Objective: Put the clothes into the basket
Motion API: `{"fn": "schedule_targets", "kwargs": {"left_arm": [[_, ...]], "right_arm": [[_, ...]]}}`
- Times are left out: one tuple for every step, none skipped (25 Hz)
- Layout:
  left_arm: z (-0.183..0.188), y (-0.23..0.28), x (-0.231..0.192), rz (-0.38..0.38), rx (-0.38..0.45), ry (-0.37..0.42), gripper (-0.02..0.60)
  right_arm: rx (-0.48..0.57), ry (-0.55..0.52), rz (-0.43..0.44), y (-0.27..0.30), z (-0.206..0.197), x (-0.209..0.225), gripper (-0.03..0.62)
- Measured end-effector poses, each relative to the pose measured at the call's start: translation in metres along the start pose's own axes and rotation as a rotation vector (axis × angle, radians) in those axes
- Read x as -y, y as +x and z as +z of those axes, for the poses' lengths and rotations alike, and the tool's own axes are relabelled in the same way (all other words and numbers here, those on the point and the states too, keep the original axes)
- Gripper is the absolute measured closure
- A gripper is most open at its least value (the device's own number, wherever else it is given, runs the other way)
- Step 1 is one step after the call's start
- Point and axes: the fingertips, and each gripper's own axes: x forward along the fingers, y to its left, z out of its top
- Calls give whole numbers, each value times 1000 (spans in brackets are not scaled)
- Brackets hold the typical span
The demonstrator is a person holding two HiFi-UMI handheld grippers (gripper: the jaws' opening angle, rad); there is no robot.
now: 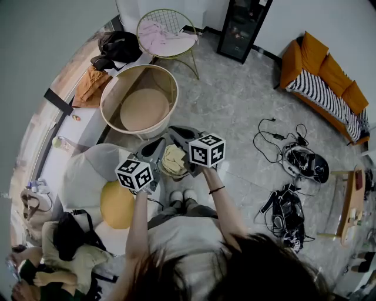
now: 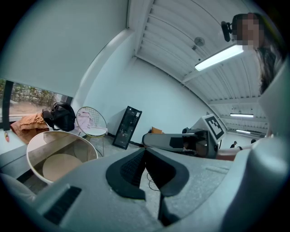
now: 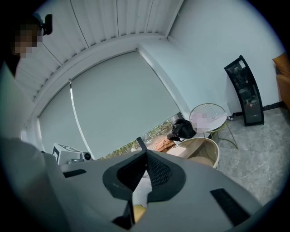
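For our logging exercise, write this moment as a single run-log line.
stage: before pickup | left gripper: shut, empty | right gripper: shut, empty | basket: no clothes inside | pink garment: on chair

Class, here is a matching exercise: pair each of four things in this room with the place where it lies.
Things
1 pink garment
2 orange garment
3 black cables
4 striped cover

Places
A on the floor
B on the orange sofa
C on the wire chair
D on the window ledge

Pairs: 1-C, 2-D, 3-A, 4-B
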Motion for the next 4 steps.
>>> {"fn": "schedule_targets", "kwargs": {"left_arm": [[0,0,-1,0,0,1,571],[1,0,-1,0,1,1,571],[1,0,-2,1,2,1,571],[2,0,-2,1,2,2,571]], "right_arm": [[3,-2,2,0,1,0,586],[5,-4,5,1,1,0,586],[7,-6,7,1,2,-1,586],[10,-7,9,1,3,-1,586]]}}
